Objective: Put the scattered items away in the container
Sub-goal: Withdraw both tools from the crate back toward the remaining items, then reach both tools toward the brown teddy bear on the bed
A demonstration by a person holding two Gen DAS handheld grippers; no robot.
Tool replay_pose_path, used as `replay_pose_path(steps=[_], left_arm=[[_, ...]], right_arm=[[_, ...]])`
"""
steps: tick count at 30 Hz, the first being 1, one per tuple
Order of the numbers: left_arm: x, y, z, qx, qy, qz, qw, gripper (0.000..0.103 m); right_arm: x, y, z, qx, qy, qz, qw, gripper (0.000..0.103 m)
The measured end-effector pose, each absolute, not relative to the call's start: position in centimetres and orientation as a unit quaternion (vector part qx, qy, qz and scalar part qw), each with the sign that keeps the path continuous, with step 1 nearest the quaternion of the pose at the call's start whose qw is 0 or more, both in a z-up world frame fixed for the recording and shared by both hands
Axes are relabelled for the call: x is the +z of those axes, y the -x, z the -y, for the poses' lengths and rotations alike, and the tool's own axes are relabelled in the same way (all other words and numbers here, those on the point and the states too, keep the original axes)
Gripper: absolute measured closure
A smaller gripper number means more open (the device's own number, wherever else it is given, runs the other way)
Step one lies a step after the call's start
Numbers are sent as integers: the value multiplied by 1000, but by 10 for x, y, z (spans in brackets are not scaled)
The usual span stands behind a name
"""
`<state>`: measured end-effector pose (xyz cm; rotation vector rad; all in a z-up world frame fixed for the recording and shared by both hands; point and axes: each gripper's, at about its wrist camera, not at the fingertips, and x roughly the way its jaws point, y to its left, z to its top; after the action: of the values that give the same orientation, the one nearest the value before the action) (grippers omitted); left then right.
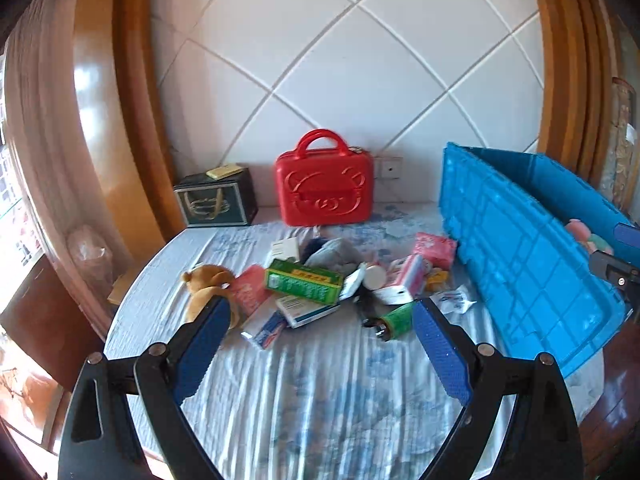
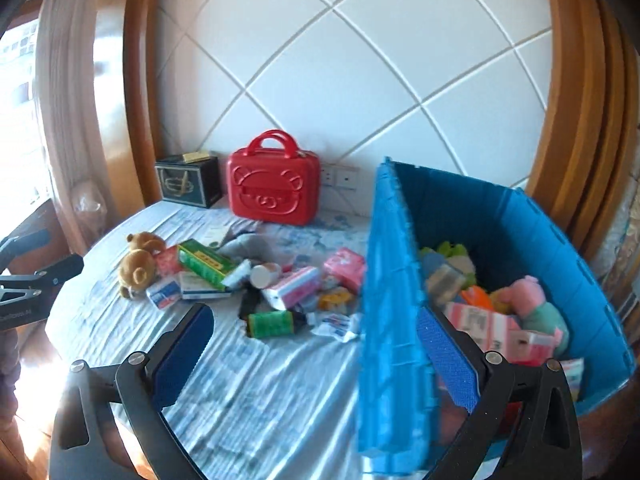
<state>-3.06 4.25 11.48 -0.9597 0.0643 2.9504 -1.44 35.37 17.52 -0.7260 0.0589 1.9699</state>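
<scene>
Two grippers, both wide apart, holding nothing.
Left gripper (image 1: pixel 322 320) over bed w/ item pile (image 1: pixel 320 280); right gripper (image 2: pixel 316 332) straddles blue bin (image 2: pixel 520 216) wall. Labels unreadable.

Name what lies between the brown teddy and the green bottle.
In the right wrist view: between teddy and bottle lie a green box and white cartons.

Bright daylight from a window (image 2: pixel 18 92) at left, blown out, glare on the wooden frame (image 1: pixel 90 92) and bedsheet (image 2: pixel 248 380), heavy fisheye bending and dark corners, slight motion blur on the blue crate (image 2: pixel 394 320) wall in the right wrist view.
</scene>
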Motion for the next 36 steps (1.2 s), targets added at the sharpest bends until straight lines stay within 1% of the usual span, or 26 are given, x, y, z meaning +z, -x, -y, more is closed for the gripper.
replay_pose_path(steps=[5,9,17,20,24,26,28,31,33,34,35,36], left_arm=[[90,44,29,940,340,4,-27,10],[69,55,64,932,356,31,-54,10],[16,97,103,913,390,72,-90,10],[-10,120,112,904,409,90,-85,10],[-42,159,117,894,432,103,-62,10],[-59,183,117,889,444,99,-46,10],[-75,206,117,885,456,88,-28,10],[-102,235,121,875,478,72,1,10],[-120,250,126,866,495,68,13,10],[-129,257,128,862,502,63,11,12],[-135,262,132,860,507,56,5,20],[-138,266,138,860,509,51,-3,24]], right_arm=[[141,77,-352,818,329,-46,470,0],[120,111,-366,817,346,-60,457,0],[76,169,-417,830,369,-86,409,0],[57,196,-430,831,381,-100,393,0],[37,231,-440,827,399,-94,384,0],[27,247,-447,822,403,-102,390,2],[15,264,-455,813,410,-108,398,11],[-2,288,-467,797,420,-121,416,21],[-13,303,-476,793,424,-130,419,21],[-19,309,-480,791,425,-135,419,21],[-24,316,-485,789,429,-141,416,21],[-30,323,-489,788,434,-145,412,21]])
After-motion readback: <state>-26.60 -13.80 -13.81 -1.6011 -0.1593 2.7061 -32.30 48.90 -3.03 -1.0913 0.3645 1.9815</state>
